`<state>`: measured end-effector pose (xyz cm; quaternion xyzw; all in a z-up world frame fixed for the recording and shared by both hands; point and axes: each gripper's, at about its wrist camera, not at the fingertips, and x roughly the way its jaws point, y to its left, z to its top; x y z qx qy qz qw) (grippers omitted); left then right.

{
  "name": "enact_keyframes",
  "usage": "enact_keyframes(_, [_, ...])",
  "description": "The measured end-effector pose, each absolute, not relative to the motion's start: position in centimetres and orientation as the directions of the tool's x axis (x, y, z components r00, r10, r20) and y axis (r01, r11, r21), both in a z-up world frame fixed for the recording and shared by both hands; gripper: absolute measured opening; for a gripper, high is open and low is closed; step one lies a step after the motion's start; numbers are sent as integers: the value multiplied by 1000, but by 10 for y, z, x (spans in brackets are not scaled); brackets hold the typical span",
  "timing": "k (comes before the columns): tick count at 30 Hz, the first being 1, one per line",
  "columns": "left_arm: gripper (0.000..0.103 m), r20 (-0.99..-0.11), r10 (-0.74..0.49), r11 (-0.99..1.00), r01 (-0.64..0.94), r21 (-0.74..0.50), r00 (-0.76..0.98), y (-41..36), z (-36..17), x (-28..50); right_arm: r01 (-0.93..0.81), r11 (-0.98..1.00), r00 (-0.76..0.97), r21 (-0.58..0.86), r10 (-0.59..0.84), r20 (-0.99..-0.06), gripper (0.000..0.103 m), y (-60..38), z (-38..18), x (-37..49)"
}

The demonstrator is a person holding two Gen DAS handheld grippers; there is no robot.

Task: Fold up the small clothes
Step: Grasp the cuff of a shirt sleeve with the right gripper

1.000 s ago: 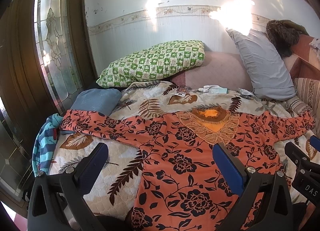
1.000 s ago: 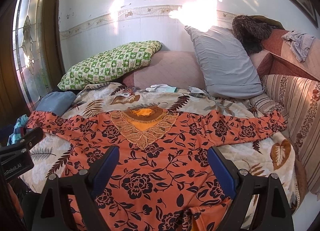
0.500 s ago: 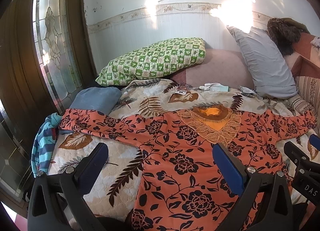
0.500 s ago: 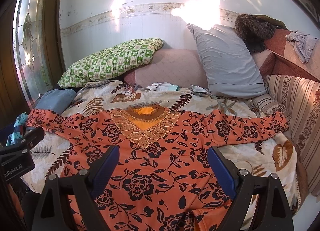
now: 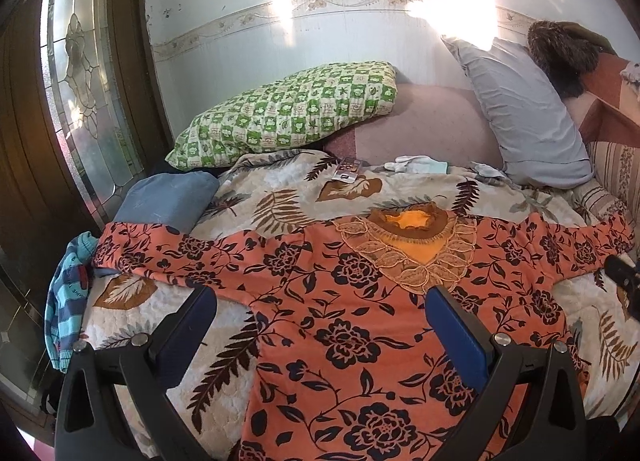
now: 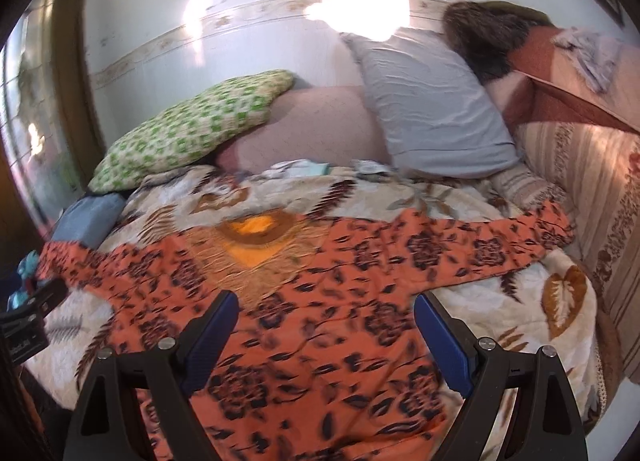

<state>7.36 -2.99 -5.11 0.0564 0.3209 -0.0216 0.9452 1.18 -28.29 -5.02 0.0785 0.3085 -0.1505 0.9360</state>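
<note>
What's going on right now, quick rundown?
Left gripper open, empty. Right gripper open, empty, view blurred. Orange floral top spread flat on the bedspread, sleeves out, unfolded. Nothing lying on it.

green checked pillow (image 5: 288, 113) | grey pillow (image 5: 524, 117) | leaf-print blanket (image 5: 280, 197) | folded blue cloth (image 5: 168, 197)

left gripper (image 5: 320, 317): black frame | blue fingers (image 5: 456, 329) | silver screws; right gripper (image 6: 322, 319): same
</note>
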Motion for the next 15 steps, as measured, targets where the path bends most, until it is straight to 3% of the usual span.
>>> enact_keyframes(8, [103,-672,-33,989,122,86,740,-83,-97,159,565,785,691,252,-285,-664,89,-500,-92,17])
enact_keyframes(11, [103,-698,-17,990,111,89,716,-95,-120,188,630,694,669,348,-259,-696,73,-585,-118,25])
enact_keyframes(13, [103,-705,-9,992,97,85,709,-97,-134,200,645,639,679,420,-226,-698,70,-626,-132,32])
enact_keyframes(15, [103,-722,-2,990,101,94,692,-98,-149,210,660,563,685,496,-182,-705,58,-662,-151,42])
